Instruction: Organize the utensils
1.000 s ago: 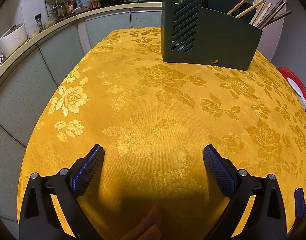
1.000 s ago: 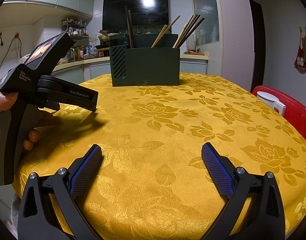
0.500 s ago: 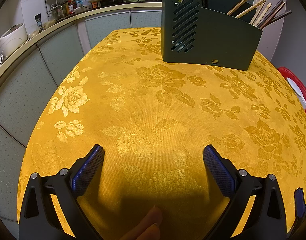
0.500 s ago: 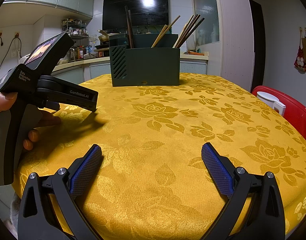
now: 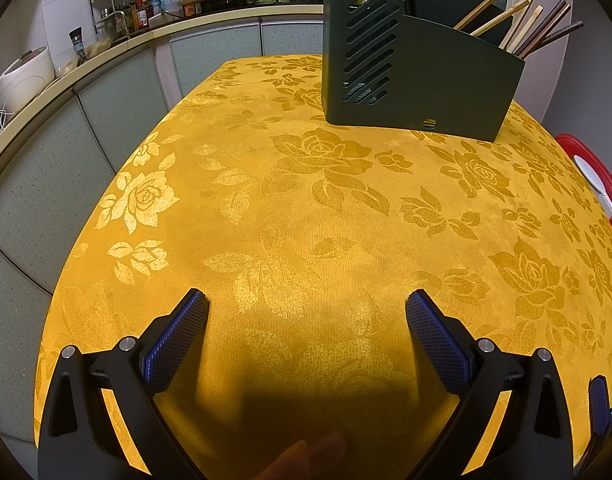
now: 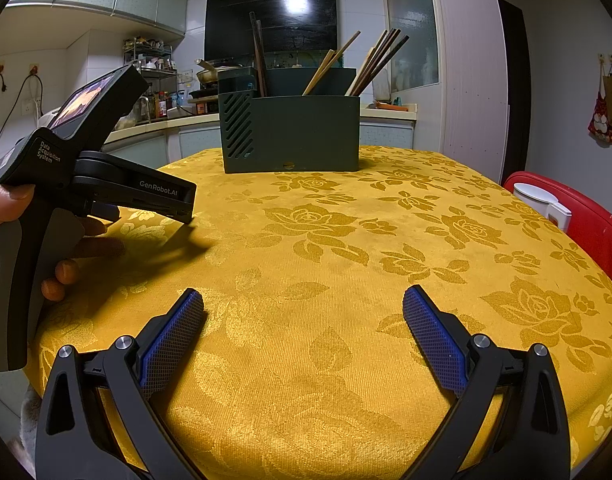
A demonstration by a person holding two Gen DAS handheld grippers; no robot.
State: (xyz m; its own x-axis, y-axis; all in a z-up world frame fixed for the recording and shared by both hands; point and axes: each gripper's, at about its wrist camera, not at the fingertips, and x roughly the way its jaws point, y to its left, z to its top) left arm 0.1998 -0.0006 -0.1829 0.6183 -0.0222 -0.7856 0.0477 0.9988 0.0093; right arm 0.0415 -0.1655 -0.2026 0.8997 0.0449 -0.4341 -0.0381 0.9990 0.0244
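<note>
A dark green utensil holder (image 5: pixel 418 76) stands at the far end of the yellow rose-patterned table (image 5: pixel 306 208); it also shows in the right wrist view (image 6: pixel 291 132). Several wooden and dark chopsticks (image 5: pixel 522 24) stick up out of its compartments (image 6: pixel 370 60). My left gripper (image 5: pixel 306 304) is open and empty over the near part of the table. My right gripper (image 6: pixel 303 304) is open and empty over the near edge. The left gripper's body (image 6: pixel 89 168) shows at the left of the right wrist view.
A red chair with a white object (image 6: pixel 566 216) stands at the table's right edge. A kitchen counter (image 5: pixel 105 60) with jars, a rice cooker and a stove runs along the left and back. A range hood (image 6: pixel 269 20) hangs behind the holder.
</note>
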